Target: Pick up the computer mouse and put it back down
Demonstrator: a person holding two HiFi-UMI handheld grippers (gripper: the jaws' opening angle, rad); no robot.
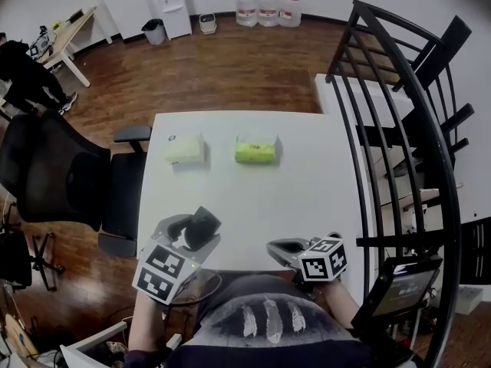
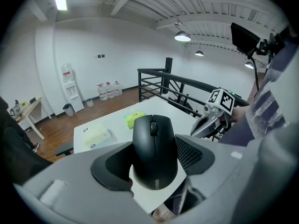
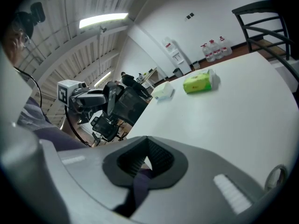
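A black computer mouse (image 2: 155, 150) sits between the two dark pads of my left gripper (image 2: 154, 158), which is shut on its sides, with its wheel end pointing away from me. In the head view the mouse (image 1: 204, 225) hangs in the left gripper (image 1: 196, 233) over the near left corner of the white table (image 1: 253, 198). My right gripper (image 1: 281, 249) hovers at the table's near edge, to the right. Its pads (image 3: 156, 158) meet with nothing between them.
A pale yellow tissue pack (image 1: 185, 149) and a green one (image 1: 257, 150) lie at the far side of the table. A black office chair (image 1: 69, 179) stands left of the table. A black metal railing (image 1: 391, 129) runs along the right.
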